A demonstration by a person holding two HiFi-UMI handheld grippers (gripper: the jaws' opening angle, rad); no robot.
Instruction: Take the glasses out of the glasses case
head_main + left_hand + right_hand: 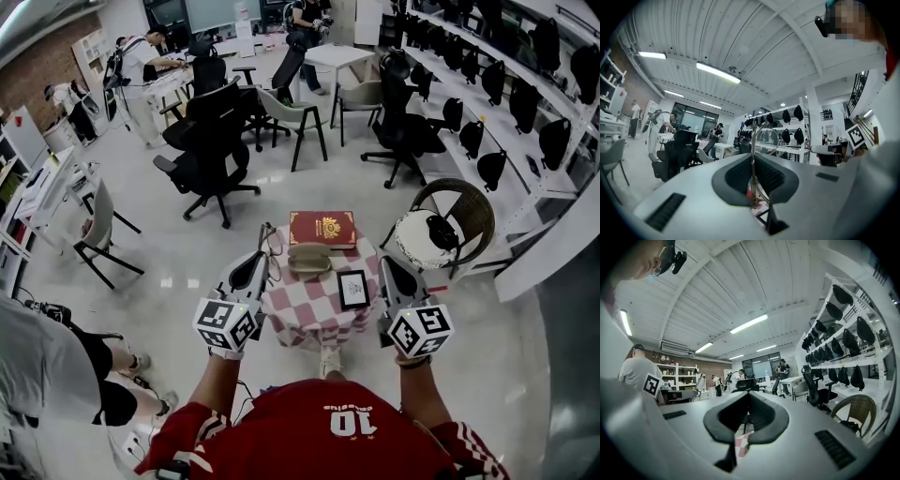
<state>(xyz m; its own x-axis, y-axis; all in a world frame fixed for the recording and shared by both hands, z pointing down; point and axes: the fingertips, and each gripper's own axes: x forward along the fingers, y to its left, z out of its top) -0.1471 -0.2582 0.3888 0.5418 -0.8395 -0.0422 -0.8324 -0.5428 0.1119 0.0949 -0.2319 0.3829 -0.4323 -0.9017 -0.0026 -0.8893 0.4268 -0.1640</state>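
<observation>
A beige glasses case [308,258] lies on the small table with the pink-checked cloth [309,309], just in front of a red book [322,228]. I cannot tell whether its lid is up. My left gripper [265,251] hovers at the table's left edge, level, shut on thin wire-framed glasses [273,238]. In the left gripper view the glasses [765,138] stand upright out of the closed jaws [753,157], one round lens showing. My right gripper [384,266] is at the table's right edge with its jaw tips [747,394] together and nothing between them.
A black-framed picture [353,289] lies on the cloth near the right gripper. A wicker chair [450,220] stands right of the table, and black office chairs [211,141] stand beyond it. A seated person [56,375] is at the left. Shelves with dark bags [511,84] line the right wall.
</observation>
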